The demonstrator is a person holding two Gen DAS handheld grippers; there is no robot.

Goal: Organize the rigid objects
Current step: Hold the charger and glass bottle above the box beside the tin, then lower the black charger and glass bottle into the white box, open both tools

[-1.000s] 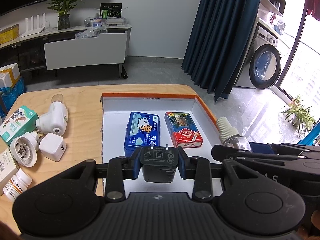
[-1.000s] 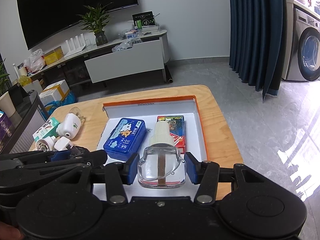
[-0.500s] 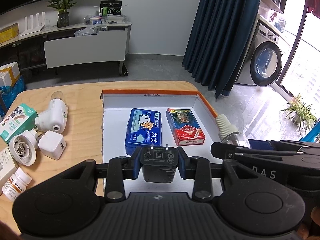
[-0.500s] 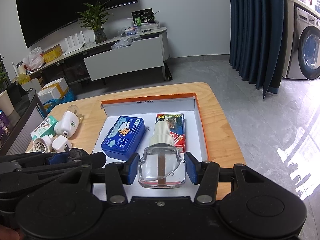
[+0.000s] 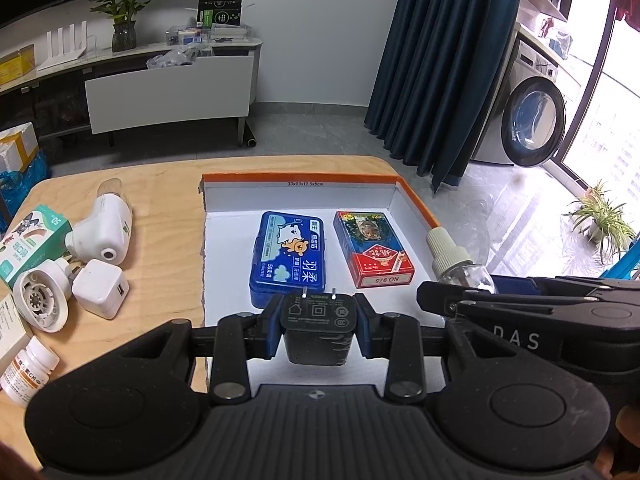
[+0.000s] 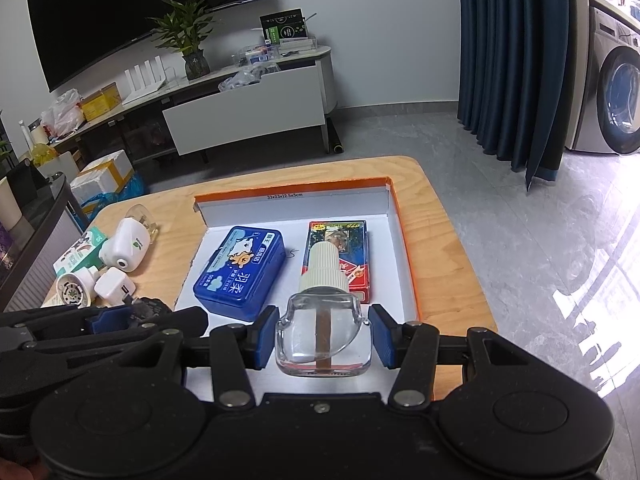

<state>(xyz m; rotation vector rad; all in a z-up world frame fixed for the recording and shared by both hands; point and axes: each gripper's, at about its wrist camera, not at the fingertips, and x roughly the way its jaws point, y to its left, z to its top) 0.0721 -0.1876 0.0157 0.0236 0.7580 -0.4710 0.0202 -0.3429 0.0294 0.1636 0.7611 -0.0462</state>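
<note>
My left gripper [image 5: 318, 326] is shut on a black plug adapter [image 5: 318, 328] and holds it above the near part of the white, orange-rimmed tray [image 5: 300, 179]. My right gripper [image 6: 323, 340] is shut on a clear glass bottle [image 6: 323, 340] with a cream ribbed cap, also above the tray's [image 6: 292, 192] near part. The bottle [image 5: 456, 262] and right gripper show at the right of the left wrist view. A blue tin [image 5: 290, 258] and a red card box [image 5: 372, 248] lie side by side in the tray.
On the wooden table [image 5: 160, 200] left of the tray lie a white plug-in device [image 5: 104, 232], a white USB charger [image 5: 100, 294], a round white part [image 5: 38, 300], a green-white carton [image 5: 28, 248] and a small pill bottle [image 5: 26, 372].
Both grippers have drawn back slightly toward the near side with their loads; the tray contents look a little farther away. Grips are unchanged.
</note>
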